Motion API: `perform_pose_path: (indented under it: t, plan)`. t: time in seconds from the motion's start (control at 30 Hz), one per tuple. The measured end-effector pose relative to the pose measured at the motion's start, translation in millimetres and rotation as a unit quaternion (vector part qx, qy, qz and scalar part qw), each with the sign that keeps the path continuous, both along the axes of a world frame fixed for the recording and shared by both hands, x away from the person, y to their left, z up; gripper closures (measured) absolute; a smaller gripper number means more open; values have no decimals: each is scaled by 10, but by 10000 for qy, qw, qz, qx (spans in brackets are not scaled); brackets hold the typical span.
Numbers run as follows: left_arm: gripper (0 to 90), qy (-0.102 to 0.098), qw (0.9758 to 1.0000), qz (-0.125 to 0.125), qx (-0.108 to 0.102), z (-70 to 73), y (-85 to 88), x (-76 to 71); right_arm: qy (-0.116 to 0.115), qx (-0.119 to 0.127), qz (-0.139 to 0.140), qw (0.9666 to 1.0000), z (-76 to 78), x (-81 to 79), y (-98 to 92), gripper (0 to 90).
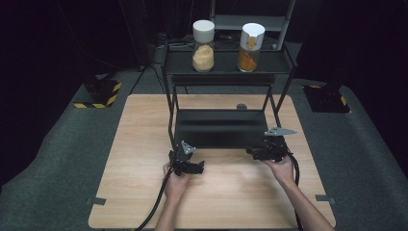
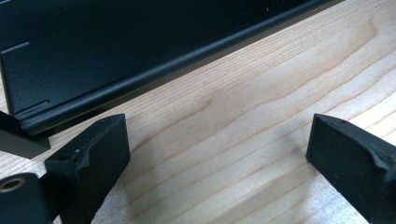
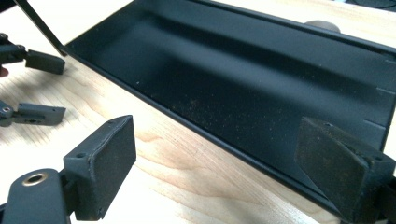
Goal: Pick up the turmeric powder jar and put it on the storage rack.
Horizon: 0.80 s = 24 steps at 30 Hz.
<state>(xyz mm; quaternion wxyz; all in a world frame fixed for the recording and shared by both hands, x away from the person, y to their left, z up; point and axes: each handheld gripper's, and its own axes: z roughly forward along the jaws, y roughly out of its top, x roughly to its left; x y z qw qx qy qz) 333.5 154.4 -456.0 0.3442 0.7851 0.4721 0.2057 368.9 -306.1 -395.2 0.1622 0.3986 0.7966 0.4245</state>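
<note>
Two-tier black metal rack [image 1: 219, 127] stands at the light wooden tabletop's [image 1: 144, 192] far-middle edge; left tongs [image 1: 191, 167] and right tongs [image 1: 257, 153], both released and empty, flank its lower tray. Uneven gripping could tip the two spice jars [image 1: 203, 45] above.

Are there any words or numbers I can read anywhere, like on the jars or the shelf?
None: no words or numbers can be read.
Left jar: white lid, pale powder, no label seen.
Right jar: white lid, orange powder, no writing seen.
Shelf: plain black.
Floor plates with yellow and black stripes: a warning pattern, no letters.
</note>
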Motion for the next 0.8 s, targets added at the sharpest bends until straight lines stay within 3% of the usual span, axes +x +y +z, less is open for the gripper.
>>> perform_pose_path:
  t: [0.47,0.8]
  plan:
    - [62,-3,10000,6,-3,-1,-1,-1,74,-116,17,9999,-256,-27,75,126]
    - [63,-1,10000,1,0,0,0,0,121,-253,-71,9996,-340,-50,99,126]
